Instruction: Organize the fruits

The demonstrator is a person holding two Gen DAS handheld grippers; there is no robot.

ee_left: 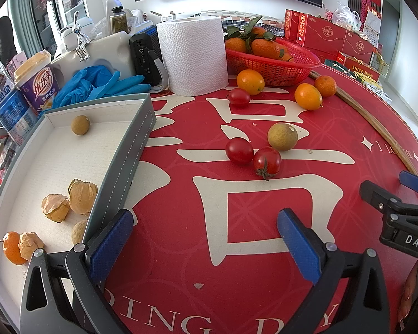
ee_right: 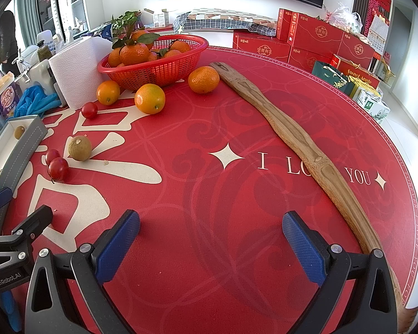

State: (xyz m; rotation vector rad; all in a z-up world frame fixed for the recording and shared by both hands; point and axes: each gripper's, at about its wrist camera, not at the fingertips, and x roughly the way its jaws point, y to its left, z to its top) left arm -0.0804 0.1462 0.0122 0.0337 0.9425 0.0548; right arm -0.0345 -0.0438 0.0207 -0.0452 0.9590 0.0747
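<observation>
Ahead of the left gripper (ee_left: 204, 246), cherry tomatoes (ee_left: 267, 161), both grippers spread, empty, right gripper (ee_right: 211, 246) alongside.

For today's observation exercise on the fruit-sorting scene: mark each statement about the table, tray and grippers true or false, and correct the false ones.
1. Both grippers are open and hold nothing. True: the left gripper and right gripper are open and empty.
2. The grey tray is empty. False: it holds husked fruits and other small fruits.
3. Three cherry tomatoes lie on the red mat. True, for example one.
4. The red basket holds tomatoes. False: it holds oranges with leaves.
5. A wooden stick lies on the mat. True.
</observation>
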